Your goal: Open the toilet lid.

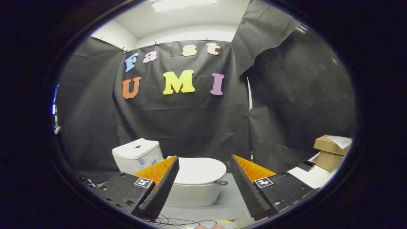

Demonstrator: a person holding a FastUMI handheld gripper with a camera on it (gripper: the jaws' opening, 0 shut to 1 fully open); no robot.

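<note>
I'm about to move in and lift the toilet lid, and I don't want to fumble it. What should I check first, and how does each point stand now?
1. Toilet lid down, ready to lift: ok.
2. Tongs open wide, holding nothing: ok.
3. Lid lies ahead between the fingers, not yet touched: ok.
4. Small tab at the lid's rim is free to hook: ok.
5. Cables on the floor below the tongs might snag: cannot tell.
6. Cistern behind leaves room for the lid to swing up: cannot tell.

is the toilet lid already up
No, the lid lies flat and closed on the bowl, beyond the open gripper.
</note>
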